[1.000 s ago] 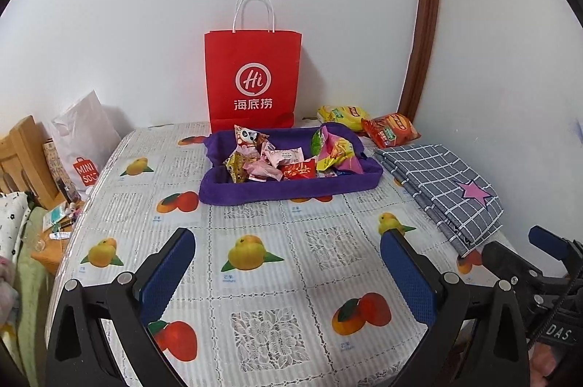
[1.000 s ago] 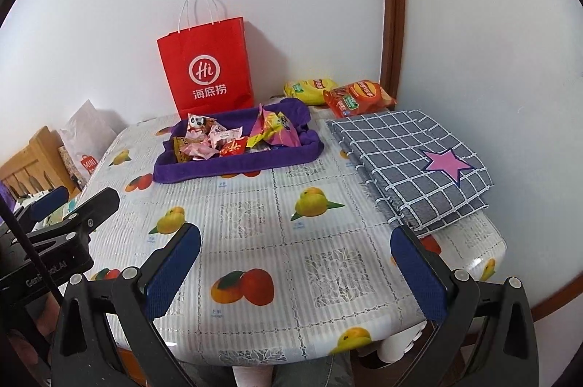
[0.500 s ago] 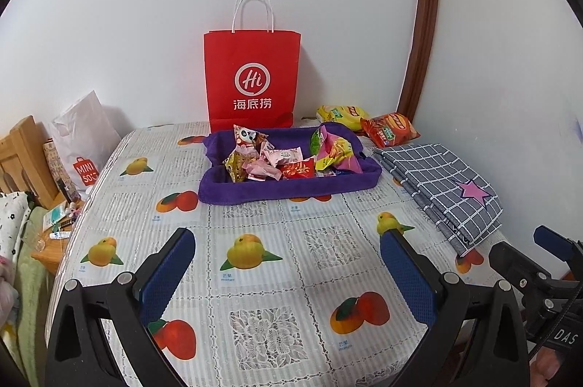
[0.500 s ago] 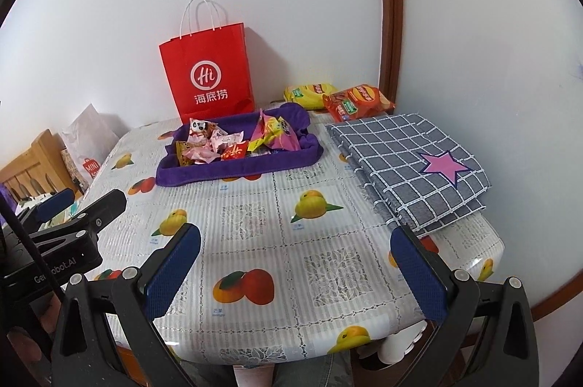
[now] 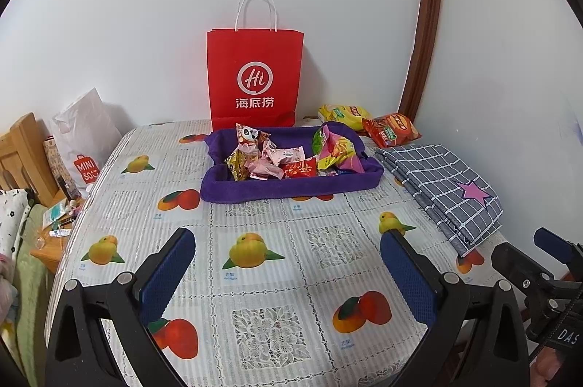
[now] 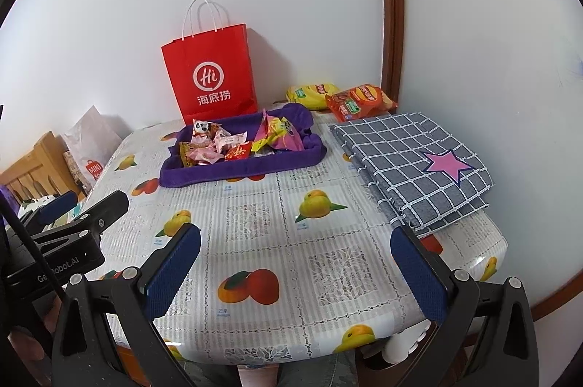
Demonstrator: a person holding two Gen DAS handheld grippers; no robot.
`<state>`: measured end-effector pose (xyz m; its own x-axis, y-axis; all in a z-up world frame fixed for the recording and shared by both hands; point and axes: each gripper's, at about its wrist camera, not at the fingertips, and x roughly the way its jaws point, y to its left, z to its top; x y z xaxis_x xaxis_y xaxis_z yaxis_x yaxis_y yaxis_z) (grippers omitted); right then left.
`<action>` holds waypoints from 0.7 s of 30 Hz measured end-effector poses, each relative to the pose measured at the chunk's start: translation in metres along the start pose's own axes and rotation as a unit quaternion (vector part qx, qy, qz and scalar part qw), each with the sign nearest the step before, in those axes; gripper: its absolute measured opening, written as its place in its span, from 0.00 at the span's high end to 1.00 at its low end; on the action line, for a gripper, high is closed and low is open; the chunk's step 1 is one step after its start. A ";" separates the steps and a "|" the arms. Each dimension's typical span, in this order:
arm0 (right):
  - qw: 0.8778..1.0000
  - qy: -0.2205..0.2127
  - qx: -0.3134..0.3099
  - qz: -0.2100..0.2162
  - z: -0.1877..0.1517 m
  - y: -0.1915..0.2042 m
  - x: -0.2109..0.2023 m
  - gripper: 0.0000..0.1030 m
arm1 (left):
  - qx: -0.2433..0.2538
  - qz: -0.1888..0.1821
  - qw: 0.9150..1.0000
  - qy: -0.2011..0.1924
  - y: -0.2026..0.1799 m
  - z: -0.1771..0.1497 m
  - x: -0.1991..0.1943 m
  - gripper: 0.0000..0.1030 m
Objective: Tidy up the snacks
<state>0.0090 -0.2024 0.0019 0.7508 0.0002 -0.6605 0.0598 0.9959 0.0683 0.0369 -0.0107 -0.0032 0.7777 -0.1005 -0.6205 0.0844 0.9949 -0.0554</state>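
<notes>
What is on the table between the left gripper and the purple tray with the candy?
Nothing. In the left wrist view, only bare fruit-print tablecloth lies between the open left gripper and the purple tray.

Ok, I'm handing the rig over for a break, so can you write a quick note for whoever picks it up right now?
Left tongs: open, holding nothing, over the near part of the table.
Right tongs: open, holding nothing, also at the near edge.
Purple tray sits mid-table in front of the red paper bag, with a pile of small wrapped snacks inside.
Yellow chip bag and orange chip bag lie outside the tray, by the back corner.
Folded checked cloth is on the right side.
Done: nothing picked up at this moment. Left: probably the two loose chip bags.
</notes>
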 end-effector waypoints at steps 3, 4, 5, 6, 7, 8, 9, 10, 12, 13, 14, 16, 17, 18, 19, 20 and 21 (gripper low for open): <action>1.000 0.000 0.000 0.002 0.000 0.000 0.000 0.00 | 0.000 0.001 1.000 0.000 0.000 0.000 0.000 0.00; 1.000 0.000 0.000 0.002 0.000 0.000 0.000 0.00 | 0.000 0.000 1.000 0.000 0.000 0.000 0.000 0.00; 1.000 0.001 0.000 0.002 0.000 0.000 0.000 0.00 | 0.000 0.000 1.000 0.001 0.000 0.000 0.000 0.00; 1.000 0.001 0.000 0.003 0.000 0.001 0.000 0.00 | 0.000 0.000 1.000 0.001 0.000 0.000 0.000 0.00; 1.000 0.001 0.000 0.003 0.000 0.001 0.000 0.00 | 0.000 0.000 1.000 0.001 0.000 -0.001 -0.001 0.00; 1.000 0.000 0.001 0.003 0.000 0.001 -0.001 0.00 | 0.000 -0.001 1.000 0.000 0.000 0.000 -0.001 0.00; 1.000 0.000 0.002 0.003 0.000 0.001 -0.001 0.00 | 0.000 0.000 1.000 0.000 0.000 0.000 -0.001 0.00; 1.000 0.000 0.002 0.004 0.000 0.001 -0.001 0.00 | 0.000 0.000 1.000 0.000 0.000 0.000 -0.001 0.00; 1.000 -0.001 0.003 0.005 0.000 0.000 -0.001 0.00 | 0.000 0.000 1.000 0.001 0.000 0.000 -0.001 0.00; 1.000 -0.001 0.004 0.005 0.000 0.001 -0.002 0.00 | 0.000 0.000 1.000 0.001 0.000 0.000 -0.001 0.00; 1.000 -0.001 0.004 0.006 0.000 0.001 -0.002 0.00 | 0.000 0.000 1.000 0.001 0.000 0.000 -0.001 0.00; 1.000 -0.001 0.005 0.007 0.000 0.001 -0.001 0.00 | 0.000 0.000 1.000 0.001 -0.001 0.000 -0.001 0.00; 1.000 -0.001 0.005 0.007 0.000 0.002 -0.001 0.00 | 0.000 0.000 1.000 0.001 -0.001 0.000 -0.001 0.00; 1.000 -0.001 0.005 0.007 -0.001 0.001 -0.001 0.00 | 0.000 0.000 1.000 0.001 -0.001 0.000 -0.001 0.00; 1.000 -0.001 0.005 0.007 -0.001 0.001 -0.001 0.00 | 0.000 0.000 1.000 0.001 -0.001 0.000 -0.001 0.00; 1.000 -0.001 0.005 0.007 -0.001 0.001 -0.001 0.00 | 0.000 0.000 1.000 0.000 -0.001 0.000 -0.001 0.00; 1.000 -0.001 0.005 0.007 -0.001 0.001 -0.001 0.00 | 0.000 0.001 1.000 0.001 -0.001 0.000 -0.001 0.00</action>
<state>0.0078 -0.2010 0.0025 0.7536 0.0138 -0.6572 0.0558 0.9948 0.0848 0.0356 -0.0116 -0.0027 0.7772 -0.0991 -0.6214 0.0832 0.9950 -0.0546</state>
